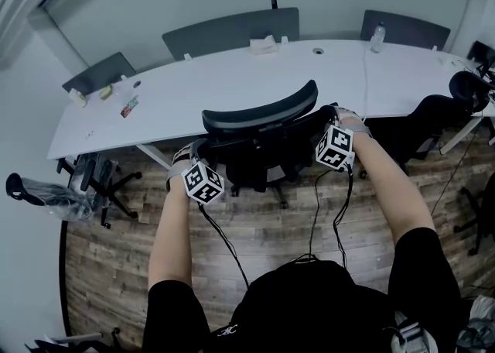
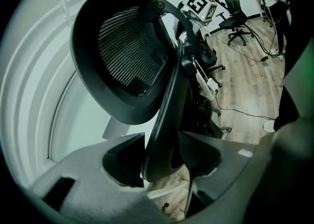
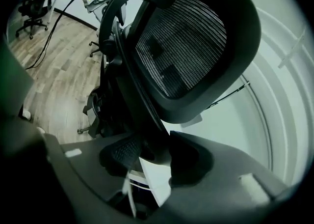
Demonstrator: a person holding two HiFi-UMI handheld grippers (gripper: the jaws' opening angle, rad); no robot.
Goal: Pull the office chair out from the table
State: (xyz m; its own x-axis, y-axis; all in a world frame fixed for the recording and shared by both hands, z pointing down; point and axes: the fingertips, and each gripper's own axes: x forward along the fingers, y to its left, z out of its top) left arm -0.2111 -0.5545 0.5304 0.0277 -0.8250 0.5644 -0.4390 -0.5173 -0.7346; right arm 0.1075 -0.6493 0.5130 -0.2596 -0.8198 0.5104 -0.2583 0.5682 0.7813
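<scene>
wood-floored (image 1: 309, 212) meeting room, long white table (image 1: 232, 80) across it. left gripper (image 2: 162, 164) clenched on the left edge of the office chair (image 1: 259, 123) backrest frame, right gripper (image 3: 157, 154) clamped likewise on the right edge. chair tucked at the table's near side, back toward the person. judged: grasp made, pull not yet begun. next, an even draw back with both hands, keeping the chair straight. seat and castors mostly hidden beneath the backrest; mesh headrest (image 2: 127, 56) filling both gripper views.

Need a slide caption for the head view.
The office chair, standing at the table, gripped at its back by left gripper and right gripper.
</scene>
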